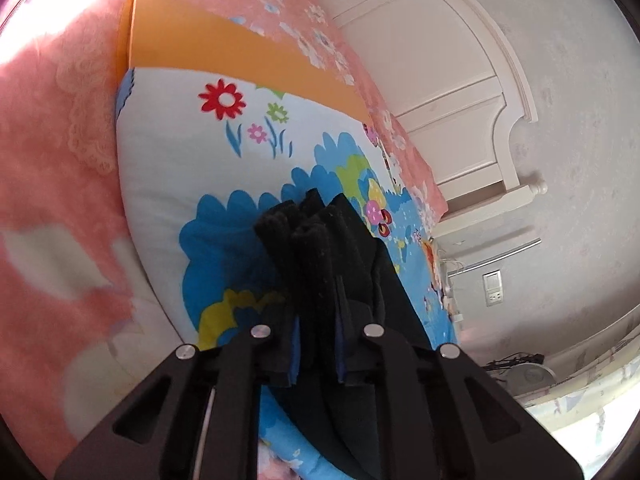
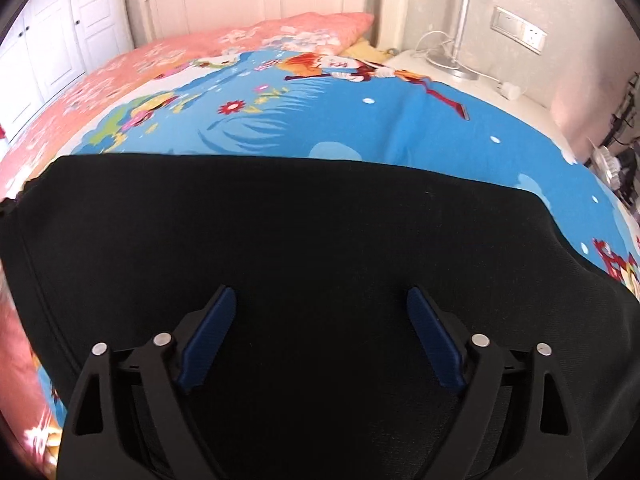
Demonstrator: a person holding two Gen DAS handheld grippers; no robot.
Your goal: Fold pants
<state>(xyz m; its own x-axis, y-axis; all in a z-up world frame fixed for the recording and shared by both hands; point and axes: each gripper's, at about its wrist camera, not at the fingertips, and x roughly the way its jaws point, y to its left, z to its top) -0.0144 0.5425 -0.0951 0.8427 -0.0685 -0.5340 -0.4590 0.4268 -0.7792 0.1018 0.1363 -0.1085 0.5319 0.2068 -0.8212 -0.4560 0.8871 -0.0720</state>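
Left wrist view: the black pants [image 1: 320, 248] are bunched into several thick layers between the fingers of the left gripper [image 1: 318, 344]. The fingers are drawn close together and clamp this bundle, with the blue pads [image 1: 295, 354] pressing the fabric from both sides. The bundle rises past the fingertips and stands above the cartoon-print bedsheet [image 1: 180, 152]. The gripper points slightly downward across the bed and appears rolled, since the room is tilted in this view.

Right wrist view: the pants [image 2: 304, 232] lie spread flat on the blue part of the bedsheet [image 2: 400, 120], with a straight far edge running across the frame. The right gripper [image 2: 320, 340] hangs over the cloth, pointing steeply downward. Its fingers stand wide apart, and the blue pads [image 2: 208, 336] grip nothing.

Surroundings: a pink floral blanket [image 1: 52, 160] and an orange panel [image 1: 224, 44] lie beside the sheet. A white headboard [image 1: 460, 80] stands beyond. A wall socket [image 2: 520, 34] sits near a lamp base [image 2: 456, 64]. No readable writing or brand is visible.
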